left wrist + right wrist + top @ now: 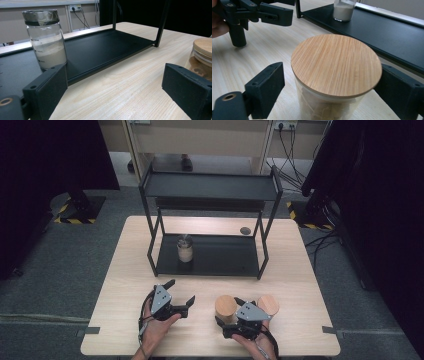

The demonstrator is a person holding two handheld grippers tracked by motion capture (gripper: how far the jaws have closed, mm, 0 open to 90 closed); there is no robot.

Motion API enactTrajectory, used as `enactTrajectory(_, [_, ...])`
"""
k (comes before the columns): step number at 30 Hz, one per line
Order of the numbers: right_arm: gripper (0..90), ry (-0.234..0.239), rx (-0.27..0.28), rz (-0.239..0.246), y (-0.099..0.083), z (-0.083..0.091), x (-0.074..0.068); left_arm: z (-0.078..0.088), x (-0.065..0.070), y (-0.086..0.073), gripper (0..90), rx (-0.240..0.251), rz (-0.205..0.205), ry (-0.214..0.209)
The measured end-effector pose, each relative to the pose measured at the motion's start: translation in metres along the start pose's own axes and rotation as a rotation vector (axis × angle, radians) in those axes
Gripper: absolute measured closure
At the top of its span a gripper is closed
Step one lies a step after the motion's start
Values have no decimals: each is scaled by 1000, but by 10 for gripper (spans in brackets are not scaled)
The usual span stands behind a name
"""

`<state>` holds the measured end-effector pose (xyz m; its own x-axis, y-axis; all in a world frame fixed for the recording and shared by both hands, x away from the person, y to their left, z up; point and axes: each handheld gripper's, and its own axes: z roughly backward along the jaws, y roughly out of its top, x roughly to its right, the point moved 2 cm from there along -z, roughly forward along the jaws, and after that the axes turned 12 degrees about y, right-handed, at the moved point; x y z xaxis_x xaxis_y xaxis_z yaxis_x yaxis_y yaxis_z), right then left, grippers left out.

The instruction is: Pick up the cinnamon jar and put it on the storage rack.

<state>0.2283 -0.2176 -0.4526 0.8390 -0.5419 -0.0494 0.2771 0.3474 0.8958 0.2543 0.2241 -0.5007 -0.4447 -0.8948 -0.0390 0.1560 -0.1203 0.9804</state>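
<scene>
The right claw (329,82) straddled the wooden-lidded jar (336,65) at frame centre on the table (125,270) — jaws not yet pressing, set for a grasp. The left claw (181,295) stood open, empty.

Wood, glass and matt black metal
The jar (332,100) is clear glass under a smooth bamboo lid (336,63); the surface (130,85) is pale wood grain, the shelf (100,50) matt black metal.

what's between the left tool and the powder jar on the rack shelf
Only bare tabletop and the raised front edge of the black rack's lower shelf separate the left tool from the powder jar; the left gripper view shows this.
</scene>
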Motion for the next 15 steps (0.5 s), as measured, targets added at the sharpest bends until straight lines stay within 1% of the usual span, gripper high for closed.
enactTrajectory(3, [176, 4, -9, -2, 1, -3, 0, 0, 0, 0, 58, 1, 0, 0])
enactTrajectory(5, [212, -11, -12, 4, 0, -4, -2, 0, 0, 0, 59, 3, 0, -1])
enactTrajectory(7, [244, -11, -9, -15, 0, -4, 0, 0, 0, 0, 59, 3, -2, -2])
enactTrajectory(10, [251, -9, -14, -30, 1, -5, 1, 0, 0, 0, 60, 2, -3, -4])
enactTrajectory(15, [257, -4, -11, -39, 0, -5, 3, 0, 0, 1, 64, 3, -4, -6])
